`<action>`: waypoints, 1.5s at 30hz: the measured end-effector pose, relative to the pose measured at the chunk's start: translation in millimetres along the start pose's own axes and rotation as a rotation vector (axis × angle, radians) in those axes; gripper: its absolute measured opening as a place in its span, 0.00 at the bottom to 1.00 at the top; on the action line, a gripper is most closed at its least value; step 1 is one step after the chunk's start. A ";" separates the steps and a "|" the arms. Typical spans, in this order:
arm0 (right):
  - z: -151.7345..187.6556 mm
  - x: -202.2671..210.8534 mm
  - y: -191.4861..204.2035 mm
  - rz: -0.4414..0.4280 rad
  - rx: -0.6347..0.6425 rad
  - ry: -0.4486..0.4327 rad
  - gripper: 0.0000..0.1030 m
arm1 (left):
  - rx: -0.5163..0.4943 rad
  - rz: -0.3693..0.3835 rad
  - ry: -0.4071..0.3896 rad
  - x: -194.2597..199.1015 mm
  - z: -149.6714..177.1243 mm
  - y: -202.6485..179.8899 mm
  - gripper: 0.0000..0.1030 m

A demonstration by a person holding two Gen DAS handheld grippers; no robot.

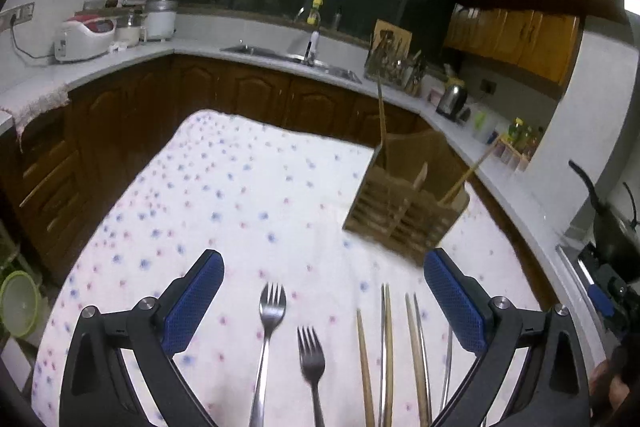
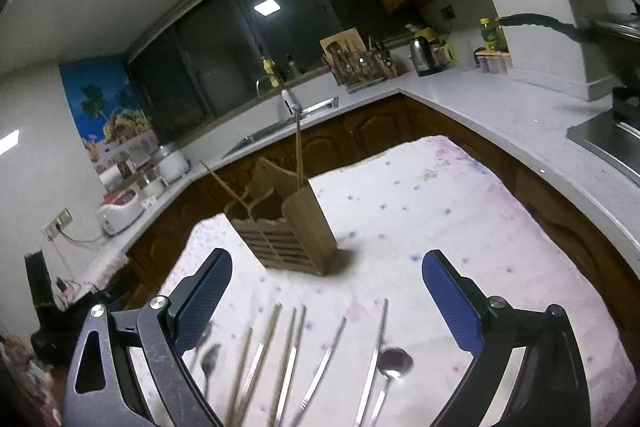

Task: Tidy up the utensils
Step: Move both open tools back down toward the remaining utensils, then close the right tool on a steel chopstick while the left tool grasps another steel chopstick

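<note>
A wooden utensil holder point(image 1: 404, 199) stands on the flowered tablecloth point(image 1: 224, 195), with two wooden chopsticks point(image 1: 382, 115) sticking up out of it. Two forks point(image 1: 272, 311) and several wooden and metal chopsticks point(image 1: 386, 339) lie on the cloth under my left gripper point(image 1: 324, 291), which is open and empty above them. In the right wrist view the holder point(image 2: 288, 223) stands ahead. My right gripper point(image 2: 326, 287) is open and empty above metal chopsticks point(image 2: 324, 359), wooden chopsticks point(image 2: 264, 343) and a spoon point(image 2: 394, 363).
Kitchen counters with wooden cabinets run round the table. On them are a sink point(image 1: 296, 57), a rice cooker point(image 1: 82, 37), a kettle point(image 1: 452, 99) and a dish rack point(image 1: 394, 65). A stove with a pan point(image 1: 608, 227) is at the right.
</note>
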State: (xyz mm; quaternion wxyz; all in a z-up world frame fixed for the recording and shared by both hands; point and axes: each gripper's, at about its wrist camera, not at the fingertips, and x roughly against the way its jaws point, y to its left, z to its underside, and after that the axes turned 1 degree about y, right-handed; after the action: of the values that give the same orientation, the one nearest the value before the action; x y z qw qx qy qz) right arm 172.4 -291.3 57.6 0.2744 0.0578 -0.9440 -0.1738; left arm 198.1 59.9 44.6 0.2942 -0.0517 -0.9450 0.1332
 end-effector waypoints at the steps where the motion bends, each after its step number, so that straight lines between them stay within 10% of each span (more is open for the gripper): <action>1: 4.1 0.9 -2.0 0.005 0.002 0.007 0.94 | -0.004 -0.004 0.010 0.9 2.5 -0.2 0.98; 29: 31.8 -58.6 -17.0 0.074 0.034 0.219 0.93 | -0.176 -0.029 0.264 -89.5 0.5 -48.2 0.82; 36: 45.2 -104.3 -20.1 0.113 0.059 0.371 0.43 | -0.197 -0.014 0.363 -133.0 -0.8 -57.3 0.64; 45: 55.2 -135.5 -36.3 0.148 0.035 0.452 0.35 | -0.242 0.000 0.455 -191.2 2.5 -72.9 0.45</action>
State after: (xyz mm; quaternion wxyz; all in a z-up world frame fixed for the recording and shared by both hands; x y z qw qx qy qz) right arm 257.5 -281.0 -66.5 0.4896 0.0306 -0.8632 -0.1194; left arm 352.4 -44.3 -40.6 0.4909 -0.1149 -0.8636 0.0041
